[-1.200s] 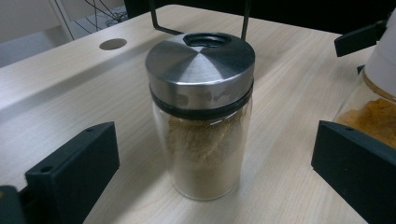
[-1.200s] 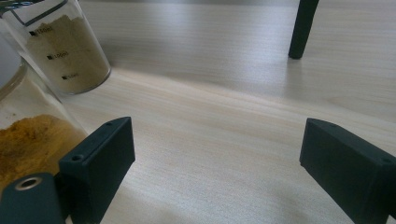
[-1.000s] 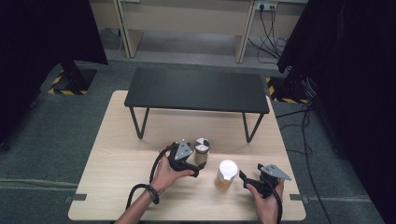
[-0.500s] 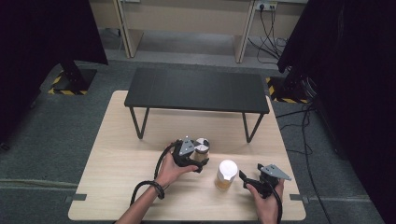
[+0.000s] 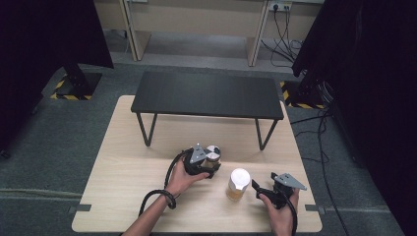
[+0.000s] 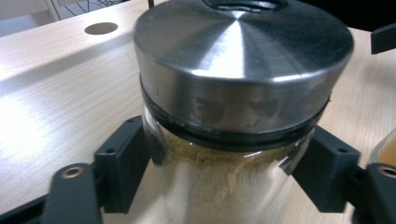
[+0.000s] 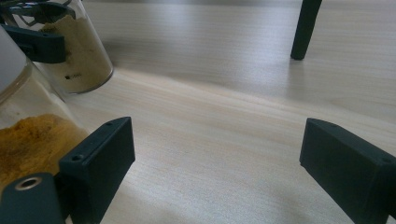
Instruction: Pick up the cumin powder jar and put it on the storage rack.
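A glass jar (image 6: 233, 154) with a brushed steel lid (image 6: 243, 60) is seen between the two black jaws of the left gripper (image 5: 205, 164), near the middle of the wooden table (image 5: 123, 162). In the left gripper view the jaw pads are pressed against the glass on both sides, just below the lid's black rim. The left gripper's jaws have just been closing, and the jar is now clamped between them. In the earlier high views the jar was seen just beside the left gripper's tip; now it is enclosed by the jaws, while the left hand (image 5: 183, 178) has shifted only slightly.

The right gripper (image 5: 263, 189) is held with its jaws wide apart and nothing between them; it has stayed in place. A second jar (image 5: 238, 184), with a white lid and orange-yellow powder, stands just to the left of it, untouched.

The clamped jar is a clear cylinder, filled with pale tan powder. The steel lid is round and shallowly domed, with a dull sheen. The tabletop is pale, fine-grained wood. A low black bench (image 5: 206, 96) stands behind the jars.
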Motion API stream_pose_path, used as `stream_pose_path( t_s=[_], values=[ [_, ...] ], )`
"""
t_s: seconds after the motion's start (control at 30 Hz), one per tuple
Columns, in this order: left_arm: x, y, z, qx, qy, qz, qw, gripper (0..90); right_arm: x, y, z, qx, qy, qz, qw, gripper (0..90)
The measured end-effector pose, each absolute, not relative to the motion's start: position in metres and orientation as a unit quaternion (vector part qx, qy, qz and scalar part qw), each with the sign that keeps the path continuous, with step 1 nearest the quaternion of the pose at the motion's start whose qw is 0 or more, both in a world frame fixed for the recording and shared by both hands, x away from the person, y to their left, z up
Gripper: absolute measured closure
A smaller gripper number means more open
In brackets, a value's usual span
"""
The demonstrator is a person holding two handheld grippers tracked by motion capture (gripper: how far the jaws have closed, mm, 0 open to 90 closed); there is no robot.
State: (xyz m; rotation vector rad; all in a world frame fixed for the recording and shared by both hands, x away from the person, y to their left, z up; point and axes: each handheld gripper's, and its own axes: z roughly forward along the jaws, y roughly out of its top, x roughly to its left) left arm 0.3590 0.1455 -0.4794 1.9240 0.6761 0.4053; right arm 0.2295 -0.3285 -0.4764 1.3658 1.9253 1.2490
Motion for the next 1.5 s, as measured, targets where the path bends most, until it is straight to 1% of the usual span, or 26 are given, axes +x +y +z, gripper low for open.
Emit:
stream_pose_path(
  t_s=[0.07, 0.47, 0.87, 1.1, 1.23, 1.3, 1.5],
  values=[
    [0.358, 0.145, -0.480, 0.799, 0.278, 0.171, 0.506, 29.5, 0.230, -0.329, -0.476, 0.497, 0.701, 0.455, 0.233, 10.5],
    [0.353, 0.147, -0.480, 0.794, 0.286, 0.175, 0.508, 30.0, 0.230, -0.328, -0.476, 0.496, 0.703, 0.454, 0.233, 10.5],
    [0.326, 0.169, -0.446, 0.780, 0.290, 0.198, 0.519, 30.0, 0.230, -0.327, -0.476, 0.495, 0.704, 0.451, 0.235, 10.5],
    [0.311, 0.186, -0.426, 0.781, 0.277, 0.205, 0.521, 30.0, 0.230, -0.325, -0.475, 0.495, 0.705, 0.448, 0.237, 10.5],
    [0.306, 0.194, -0.418, 0.777, 0.279, 0.202, 0.526, 30.0, 0.230, -0.325, -0.475, 0.496, 0.705, 0.447, 0.237, 10.5],
    [0.300, 0.201, -0.409, 0.775, 0.279, 0.209, 0.526, 30.0, 0.230, -0.324, -0.475, 0.495, 0.707, 0.446, 0.239, 10.5],
    [0.293, 0.215, -0.395, 0.763, 0.289, 0.213, 0.538, 30.0, 0.230, -0.323, -0.474, 0.495, 0.707, 0.444, 0.239, 10.5]
  ],
)
